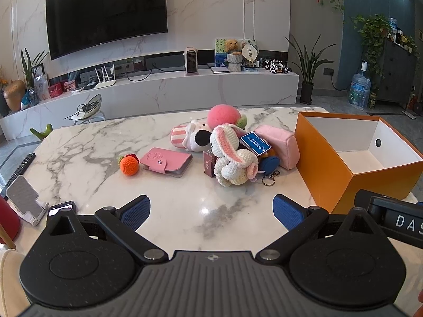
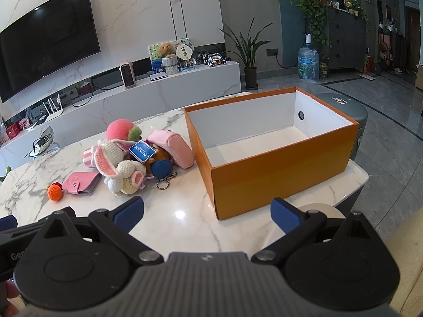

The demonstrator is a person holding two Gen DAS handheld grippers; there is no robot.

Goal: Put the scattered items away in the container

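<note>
Both tongs, the left tongs [image 1: 211,212] and the right tongs [image 2: 207,215], stood released and empty above the marble table [image 1: 105,145]. At one o'clock from the left tongs sat one orange box [image 1: 351,174], white inside and empty. At twelve o'clock lay a heap: one crocheted rabbit [image 1: 232,158], one pink pouch [image 1: 281,145], one pink wallet [image 1: 166,161], one crocheted orange [image 1: 129,166].

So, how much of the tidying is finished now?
Nothing is done yet: the orange box is empty. Nothing is in hand: the left gripper and right gripper are both open and hold nothing. All remains on the table: crochet rabbit, pink wallet, crochet orange, and the other toys.
</note>
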